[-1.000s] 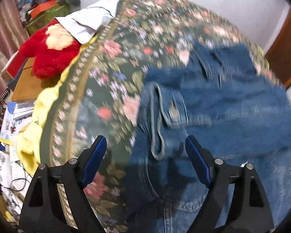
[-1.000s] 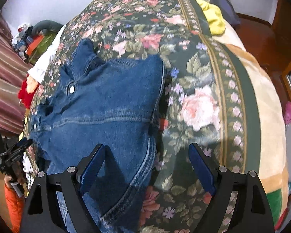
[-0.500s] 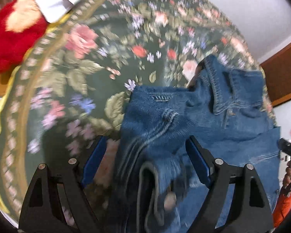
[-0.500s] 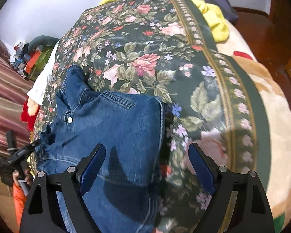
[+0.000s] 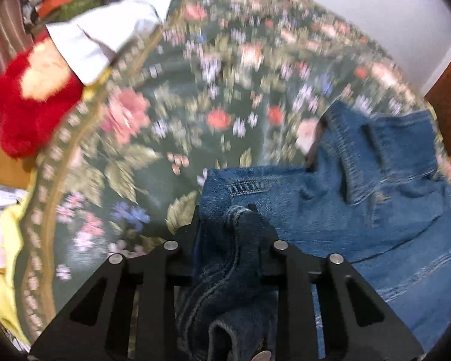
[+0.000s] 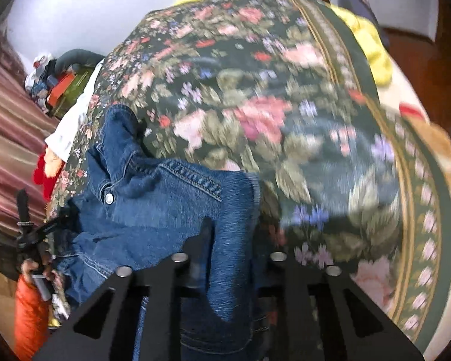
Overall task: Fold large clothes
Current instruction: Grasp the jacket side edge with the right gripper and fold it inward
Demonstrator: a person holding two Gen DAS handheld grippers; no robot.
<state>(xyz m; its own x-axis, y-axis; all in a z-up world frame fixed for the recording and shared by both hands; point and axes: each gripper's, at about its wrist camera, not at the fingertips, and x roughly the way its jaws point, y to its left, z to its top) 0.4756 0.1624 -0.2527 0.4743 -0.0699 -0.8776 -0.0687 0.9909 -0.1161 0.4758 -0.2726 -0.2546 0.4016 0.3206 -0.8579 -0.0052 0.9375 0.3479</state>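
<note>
On the floral bedspread (image 5: pixel 171 138), left gripper (image 5: pixel 228 225) is closing on denim jacket (image 5: pixel 360 210); right gripper (image 6: pixel 231 240) clamps its opposite edge.

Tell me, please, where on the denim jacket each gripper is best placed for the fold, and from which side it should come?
Probably the two near corners of the denim jacket, from the near edge. There the cloth bunches into thick ridges. The right gripper is shut on one; the left gripper, jaws closing, pinches the other.
</note>
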